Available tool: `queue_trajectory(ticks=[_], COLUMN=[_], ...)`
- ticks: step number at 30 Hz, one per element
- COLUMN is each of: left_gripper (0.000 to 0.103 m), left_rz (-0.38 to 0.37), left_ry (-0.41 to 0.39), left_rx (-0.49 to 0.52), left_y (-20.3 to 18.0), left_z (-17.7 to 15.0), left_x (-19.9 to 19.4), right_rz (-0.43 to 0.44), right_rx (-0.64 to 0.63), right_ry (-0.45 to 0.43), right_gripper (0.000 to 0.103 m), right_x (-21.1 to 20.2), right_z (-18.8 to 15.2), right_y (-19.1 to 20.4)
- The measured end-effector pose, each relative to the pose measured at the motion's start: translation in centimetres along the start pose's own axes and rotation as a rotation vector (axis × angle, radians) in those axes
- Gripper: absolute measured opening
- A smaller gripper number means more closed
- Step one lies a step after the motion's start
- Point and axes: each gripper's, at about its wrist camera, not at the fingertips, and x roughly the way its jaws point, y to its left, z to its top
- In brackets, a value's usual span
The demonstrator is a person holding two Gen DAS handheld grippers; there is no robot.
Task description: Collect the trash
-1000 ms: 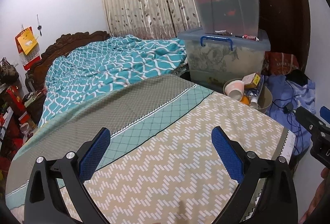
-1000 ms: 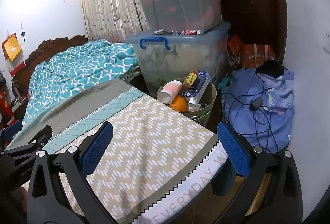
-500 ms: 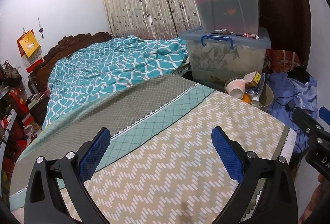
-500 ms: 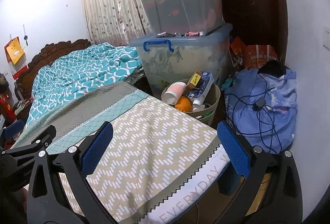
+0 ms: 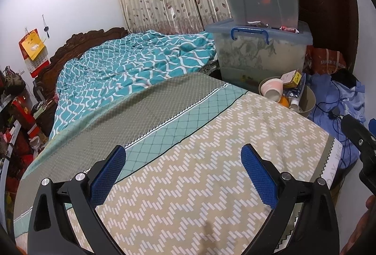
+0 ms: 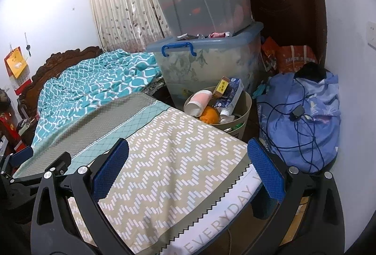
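Note:
A beige trash bin (image 6: 244, 111) stands on the floor beside the bed's far corner; it also shows in the left wrist view (image 5: 309, 102). It holds a pink paper cup (image 6: 199, 102), an orange peel (image 6: 209, 115), a yellow box (image 6: 223, 86), a blue carton (image 6: 231, 95) and a small bottle. My left gripper (image 5: 183, 172) is open and empty above the patterned bed sheet (image 5: 199, 175). My right gripper (image 6: 188, 165) is open and empty above the bed's corner, well short of the bin.
Two stacked clear storage boxes (image 6: 206, 60) stand behind the bin. A blue cloth bundle with black cables (image 6: 303, 118) lies on the floor at the right. A teal quilt (image 5: 131, 71) covers the far bed. Clutter fills the left edge (image 5: 18, 118).
Both grippers have drawn back and risen a little, so the bin and boxes look slightly farther. Both stay open and empty.

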Motion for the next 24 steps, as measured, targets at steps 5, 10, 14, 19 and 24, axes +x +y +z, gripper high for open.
queue_trajectory(ticks=[5, 10, 14, 19, 24], left_gripper=[0.095, 0.095, 0.095, 0.095, 0.095], left_rz=[0.010, 0.025, 0.025, 0.017, 0.012], left_ry=[-0.001, -0.014, -0.017, -0.020, -0.014], left_rx=[-0.001, 0.008, 0.006, 0.000, -0.002], left_y=[0.2, 0.3, 0.6, 0.9, 1.1], left_z=[-0.1, -0.3, -0.4, -0.5, -0.6], left_x=[0.0, -0.2, -0.2, -0.2, -0.2], right_rz=[0.015, 0.025, 0.027, 0.028, 0.030], right_rx=[-0.003, -0.007, -0.009, -0.007, -0.004], right_ry=[0.007, 0.015, 0.021, 0.019, 0.025], right_gripper=[0.100, 0.100, 0.100, 0.100, 0.100], right_x=[-0.1, -0.2, -0.2, -0.2, -0.1], right_z=[-0.4, -0.8, -0.9, -0.9, -0.9], right_y=[0.7, 1.2, 1.6, 1.7, 2.0])
